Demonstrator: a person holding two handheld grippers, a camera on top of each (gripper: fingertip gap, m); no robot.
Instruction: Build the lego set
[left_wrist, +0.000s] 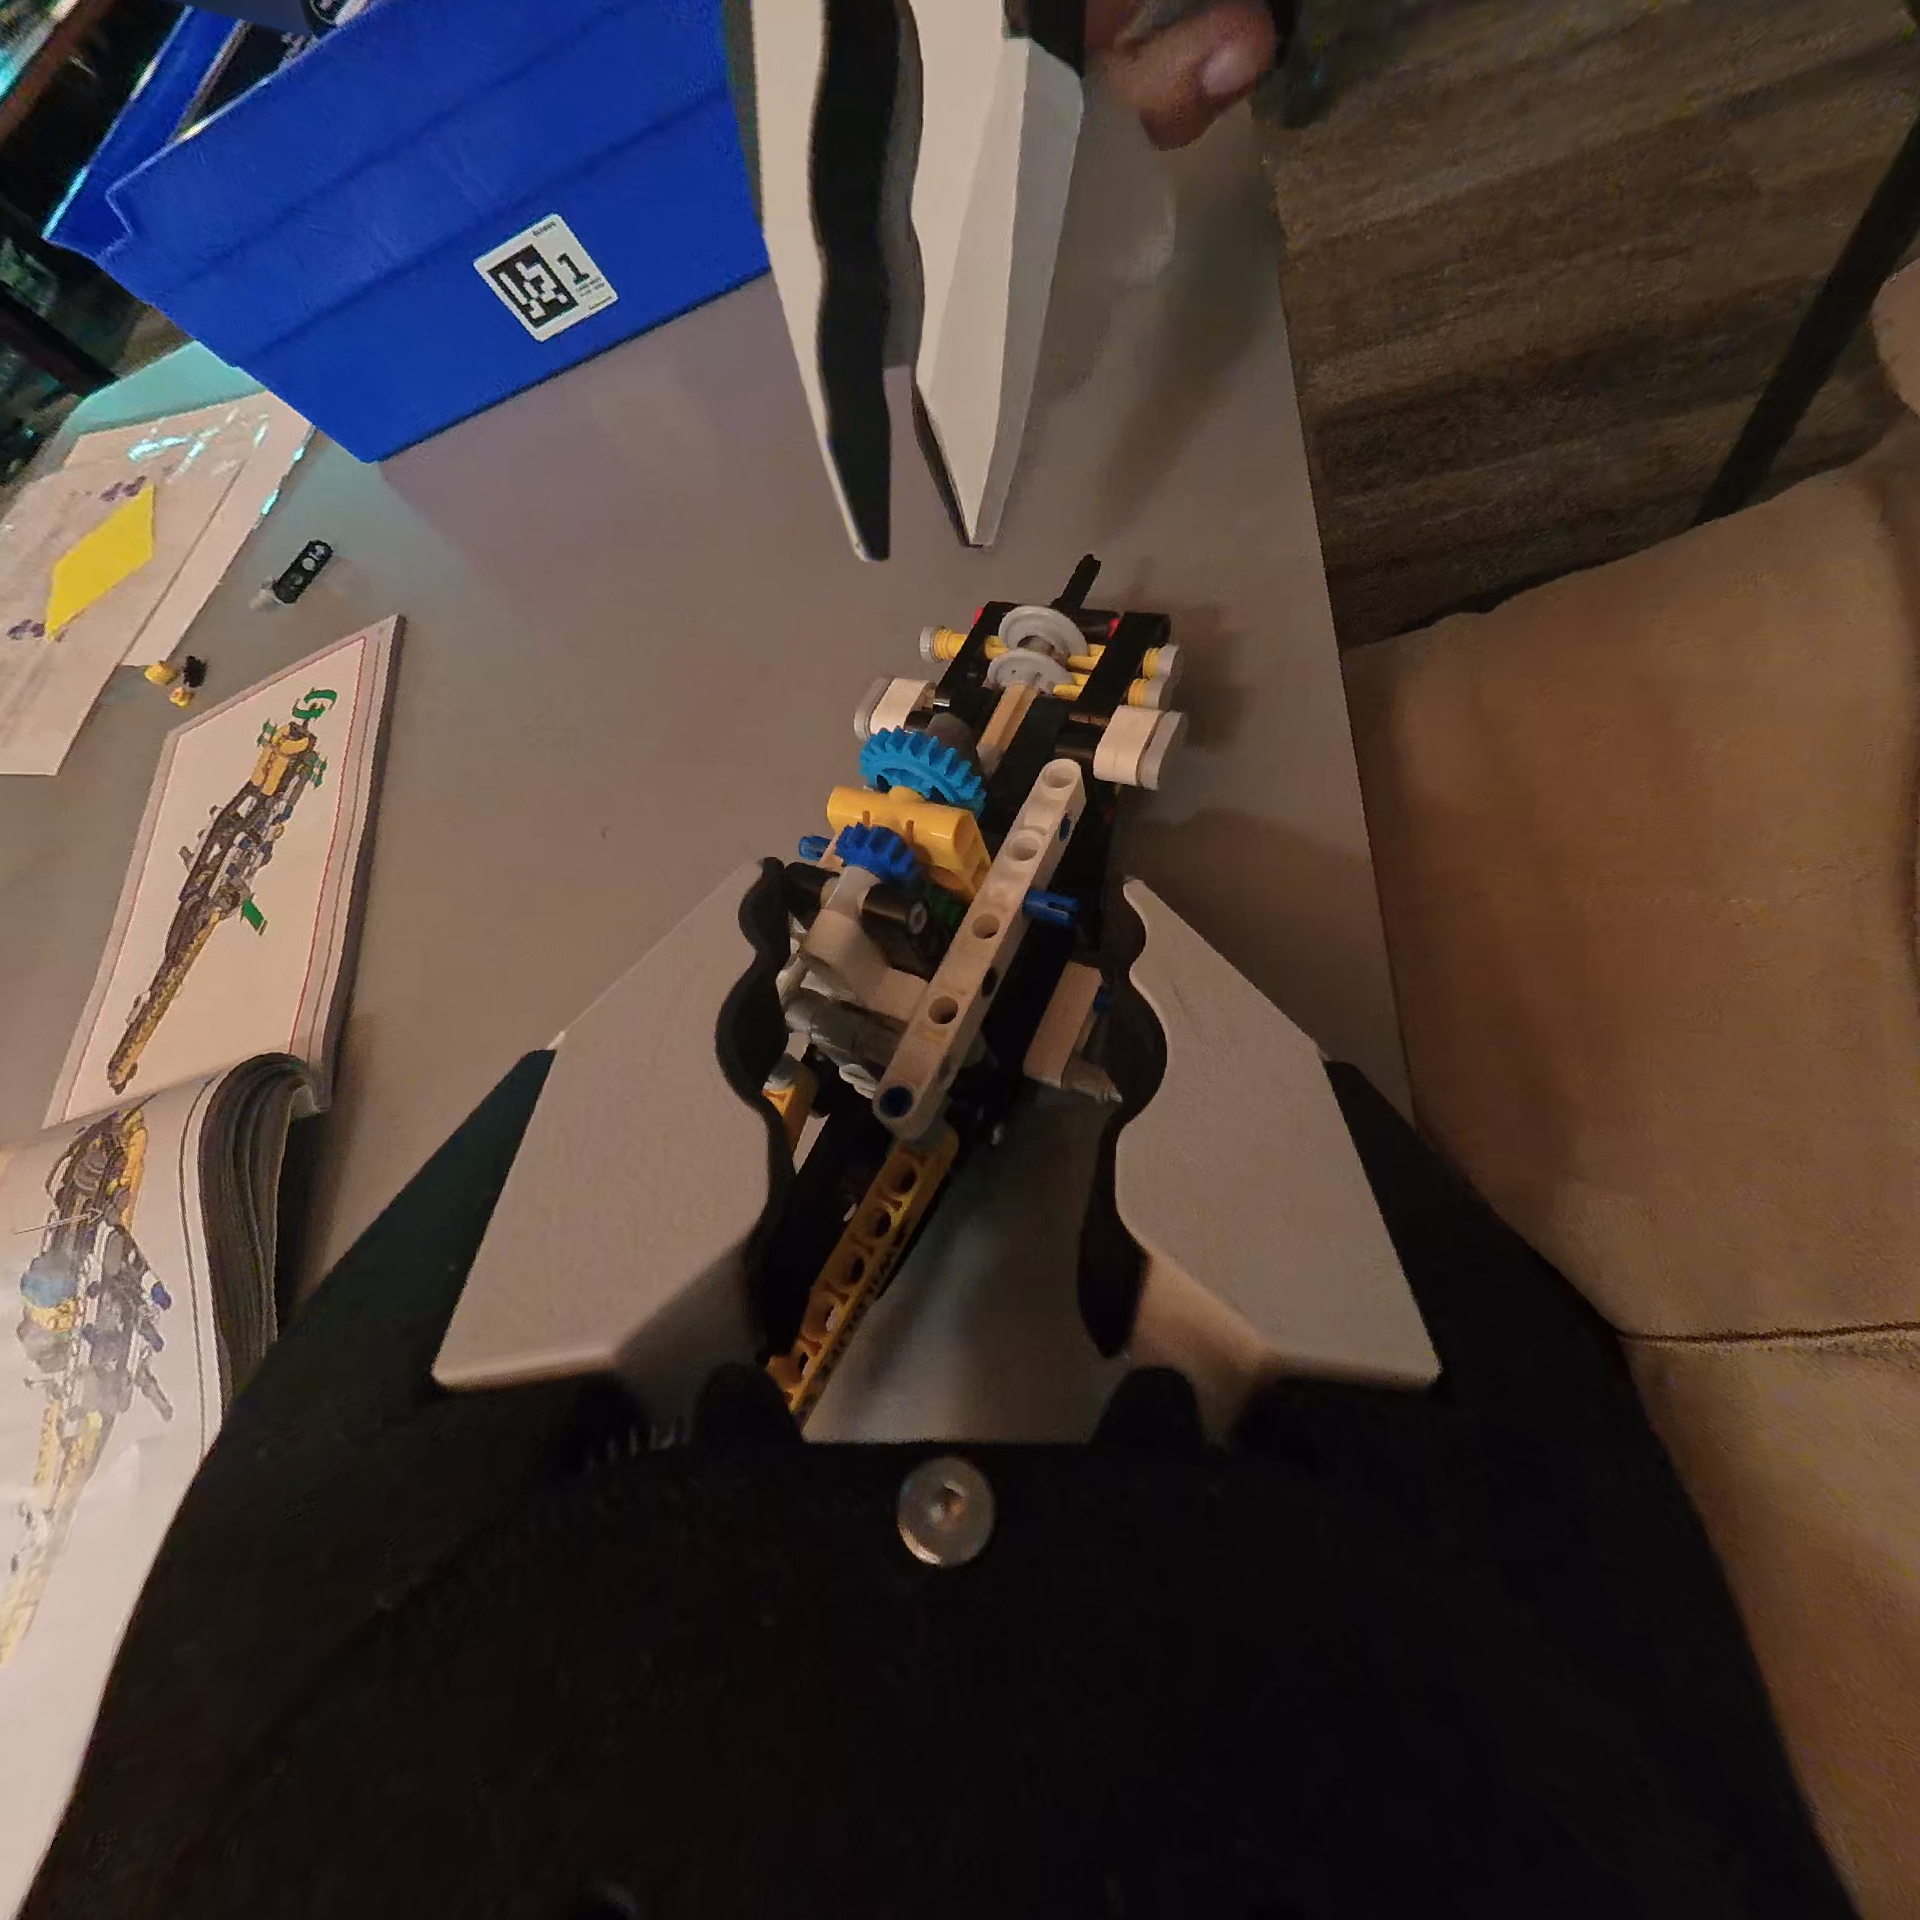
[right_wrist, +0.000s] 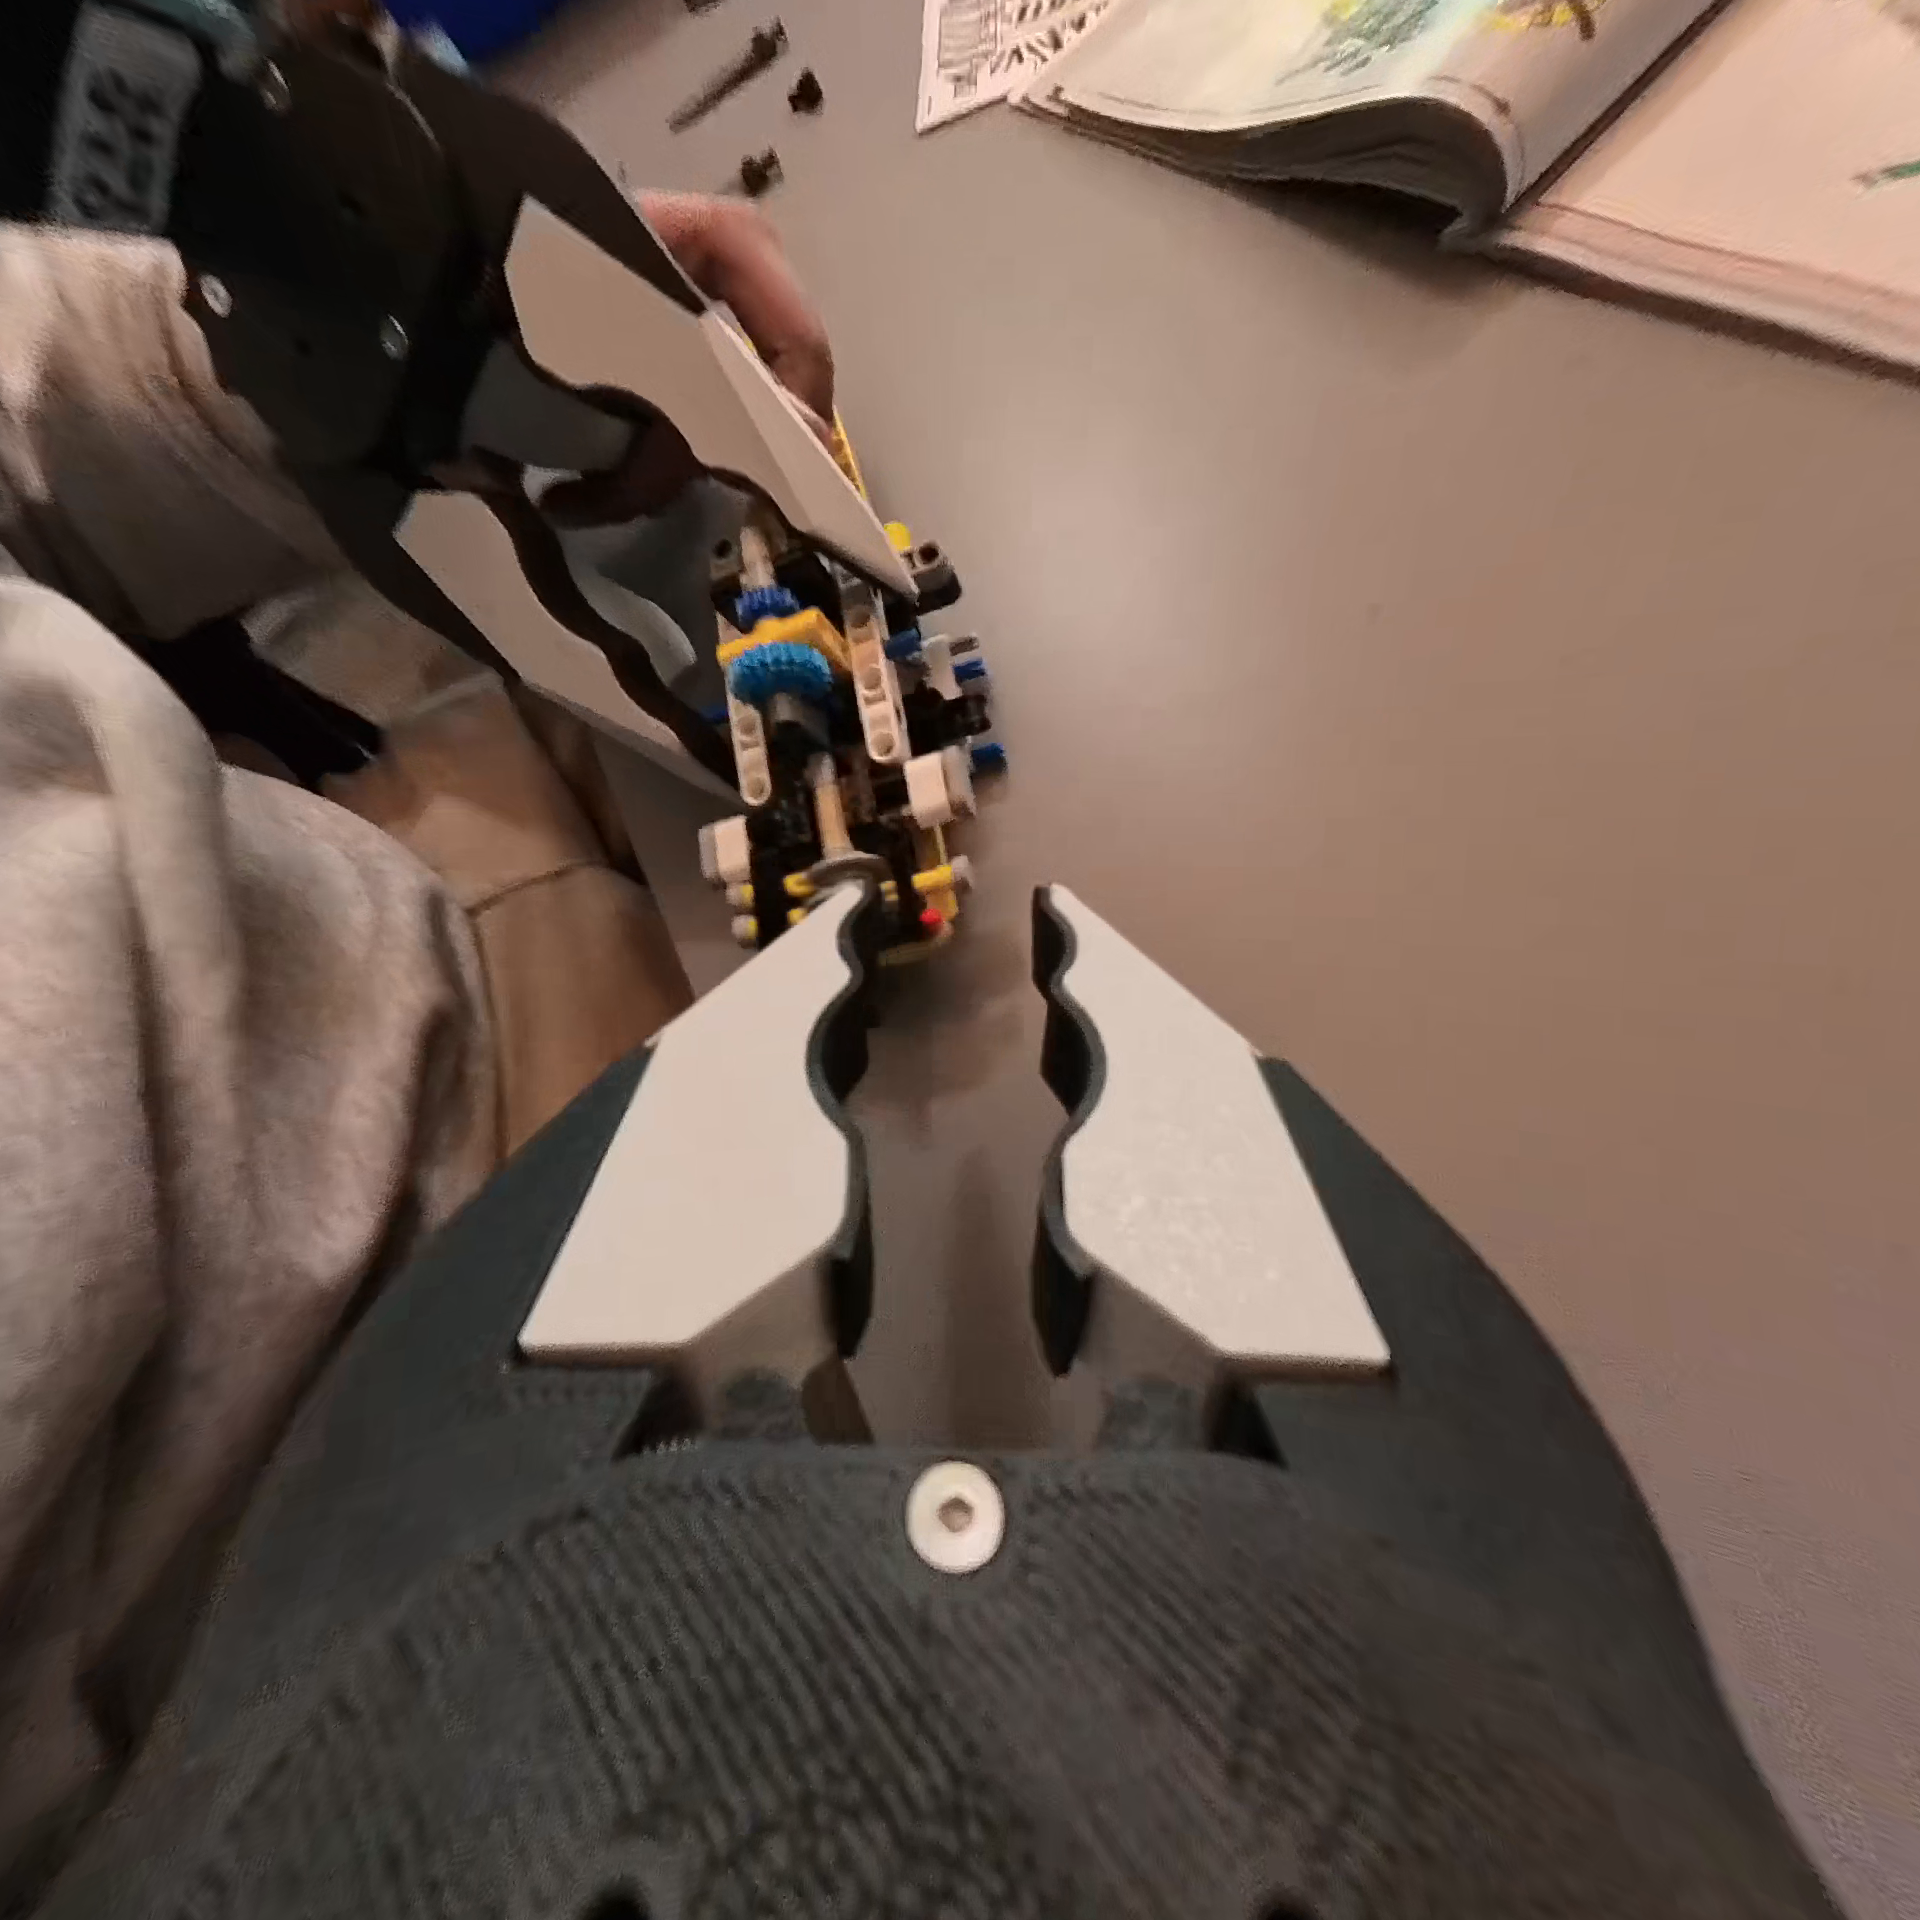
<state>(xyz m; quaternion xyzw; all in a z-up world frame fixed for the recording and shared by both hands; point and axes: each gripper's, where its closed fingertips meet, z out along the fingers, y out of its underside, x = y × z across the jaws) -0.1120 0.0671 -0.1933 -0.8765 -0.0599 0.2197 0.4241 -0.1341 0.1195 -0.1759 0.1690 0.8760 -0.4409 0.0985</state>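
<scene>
The partly built lego model, black and white beams with blue gears and yellow parts, lies lengthwise on the grey table. My left gripper is shut on its near half, one finger on each side. The model's far end with grey discs points at my right gripper, which hangs just beyond it. In the right wrist view my right gripper is open and empty, and its left fingertip is close to the end of the model. The left gripper shows there clamping the model.
A blue bin with a square tag stands at the back left. An open instruction booklet, a paper sheet and small loose parts lie left. The table edge and a beige couch are right. A sleeve fills the left.
</scene>
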